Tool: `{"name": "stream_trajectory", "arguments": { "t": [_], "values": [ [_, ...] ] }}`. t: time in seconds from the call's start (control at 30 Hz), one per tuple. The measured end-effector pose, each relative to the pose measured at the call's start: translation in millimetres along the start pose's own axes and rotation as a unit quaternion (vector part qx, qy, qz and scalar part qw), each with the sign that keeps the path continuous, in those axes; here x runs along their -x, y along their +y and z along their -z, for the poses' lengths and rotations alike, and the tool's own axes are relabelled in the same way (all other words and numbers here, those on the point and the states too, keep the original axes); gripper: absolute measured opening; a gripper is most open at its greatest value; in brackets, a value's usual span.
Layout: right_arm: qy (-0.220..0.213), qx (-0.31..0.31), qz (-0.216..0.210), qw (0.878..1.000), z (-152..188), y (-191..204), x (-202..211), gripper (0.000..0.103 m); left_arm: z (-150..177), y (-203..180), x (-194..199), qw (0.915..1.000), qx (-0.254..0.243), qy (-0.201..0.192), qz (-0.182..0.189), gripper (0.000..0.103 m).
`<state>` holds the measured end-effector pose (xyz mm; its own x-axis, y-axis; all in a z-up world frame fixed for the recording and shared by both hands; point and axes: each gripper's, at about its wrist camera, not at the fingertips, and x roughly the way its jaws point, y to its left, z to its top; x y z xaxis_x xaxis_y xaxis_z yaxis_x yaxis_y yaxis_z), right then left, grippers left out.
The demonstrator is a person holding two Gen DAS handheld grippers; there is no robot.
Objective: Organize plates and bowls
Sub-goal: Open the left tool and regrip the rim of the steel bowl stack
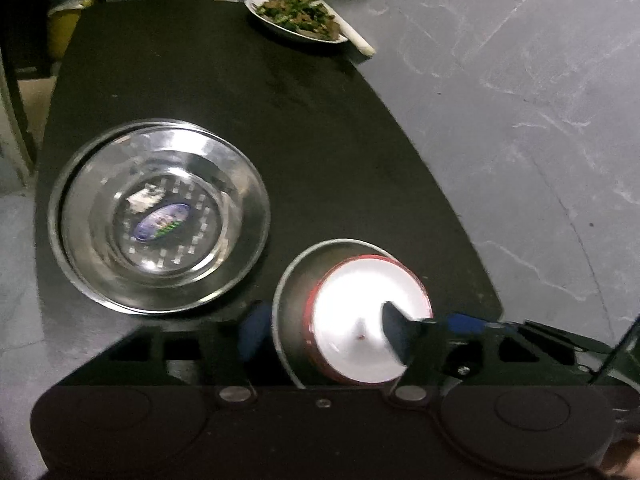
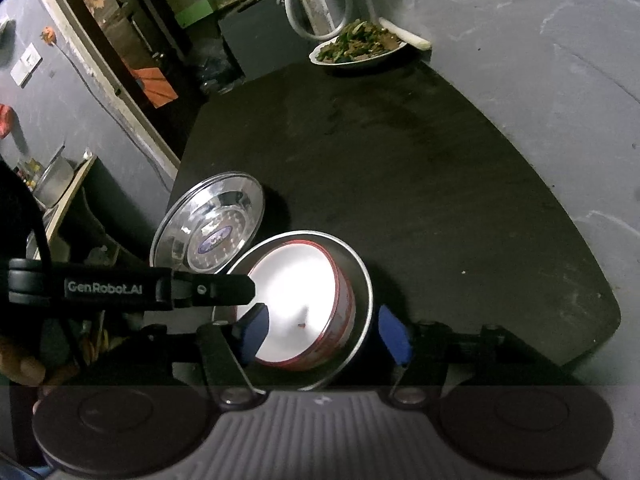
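A white bowl with a red rim (image 1: 360, 300) (image 2: 296, 280) sits nested in a steel bowl (image 1: 290, 292) (image 2: 362, 280) near the front of a black table (image 1: 240, 80) (image 2: 400, 160). To its left lies a stack of shiny steel plates (image 1: 160, 216) (image 2: 208, 224). My left gripper (image 1: 324, 328) is open: one pad stands outside the steel bowl's left wall, the other finger hangs inside the white bowl. My right gripper (image 2: 324, 332) is open too, with its left pad in the white bowl and its right pad just outside the steel rim. Neither pair of pads presses on a wall.
A white plate of cooked greens (image 1: 298, 16) (image 2: 360, 46) stands at the table's far corner beside a pale stick-shaped thing (image 1: 360, 40). Grey marbled floor (image 1: 520, 120) lies to the right. Shelves and clutter (image 2: 120, 40) fill the back left.
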<state>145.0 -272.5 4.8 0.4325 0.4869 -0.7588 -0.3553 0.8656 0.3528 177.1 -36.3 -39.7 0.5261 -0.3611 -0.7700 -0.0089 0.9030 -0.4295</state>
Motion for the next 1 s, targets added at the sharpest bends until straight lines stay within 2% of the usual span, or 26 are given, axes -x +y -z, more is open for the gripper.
{"name": "stream_trajectory", "arguments": {
  "t": [0.1, 0.2, 0.23, 0.3, 0.37, 0.43, 0.8, 1.0],
  "values": [
    [-0.005, 0.0, 0.002, 1.0, 1, 0, 2, 0.072, 0, 3, 4, 0.9999, 0.007, -0.008, 0.003, 0.076],
    [-0.014, -0.003, 0.004, 1.0, 1, -1, 7, 0.082, -2, 6, 12, 0.9997, 0.008, -0.023, -0.002, 0.089],
    [-0.018, -0.005, 0.004, 1.0, 1, -2, 9, 0.087, -2, 8, 16, 0.9995, 0.009, -0.03, -0.003, 0.09],
    [-0.026, -0.009, 0.008, 1.0, 0, -5, 13, 0.092, -2, 11, 23, 0.9991, 0.011, -0.04, -0.009, 0.102],
    [-0.031, -0.017, 0.012, 0.999, 0, -10, 17, 0.102, -1, 15, 27, 0.9985, 0.014, -0.045, -0.027, 0.102],
    [-0.032, -0.023, 0.018, 0.999, 0, -15, 18, 0.103, 1, 20, 29, 0.9982, 0.017, -0.039, -0.043, 0.102],
    [-0.018, -0.019, 0.09, 0.996, 7, -31, 17, 0.103, 14, 39, 13, 0.9967, 0.039, 0.021, -0.068, 0.102],
    [0.003, -0.015, 0.102, 0.995, 9, -35, 10, 0.103, 19, 41, 1, 0.9952, 0.045, 0.047, -0.072, 0.102]
  ]
}}
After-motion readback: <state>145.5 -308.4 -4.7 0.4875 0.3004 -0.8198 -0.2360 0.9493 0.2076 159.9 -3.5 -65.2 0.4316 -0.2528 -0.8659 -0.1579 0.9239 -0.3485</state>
